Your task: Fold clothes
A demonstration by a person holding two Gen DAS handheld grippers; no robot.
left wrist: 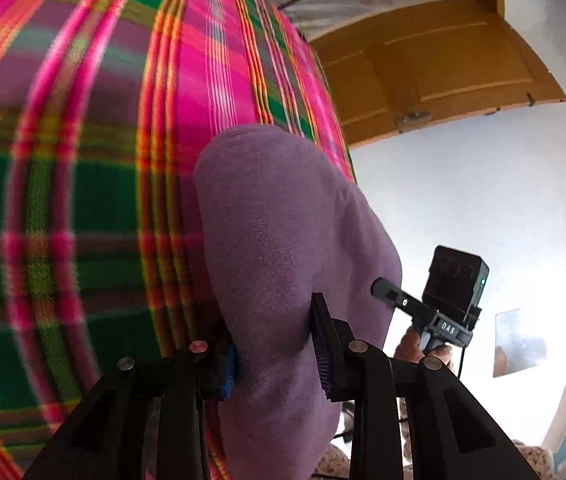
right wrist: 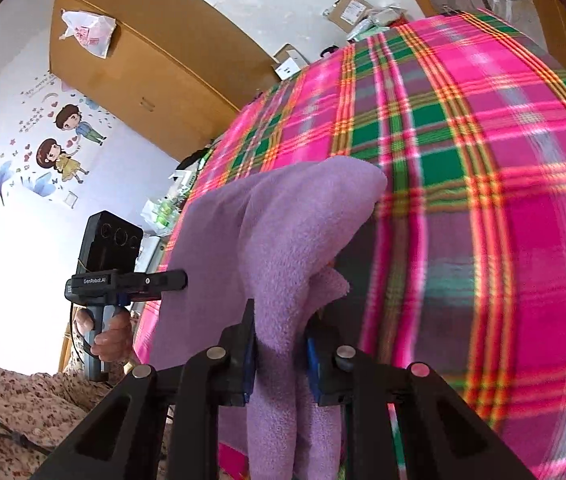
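Nearest, the left hand-held gripper (left wrist: 275, 354) pinches a thick fold of the purple fleece garment (left wrist: 283, 220), and the right hand-held gripper (right wrist: 279, 364) clamps another bunched edge, both lifted over the plaid bedspread (left wrist: 83, 160). The right grip looks thin and off-centre, so the fleece could slip out if pulled taut. Most of the garment hangs below view; its type and shape are unclear, and the bedspread is motion-blurred.

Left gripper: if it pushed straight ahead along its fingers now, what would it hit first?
The purple garment clamped in the left gripper fills that line; behind it probably the plaid bedspread, though depth is unclear.
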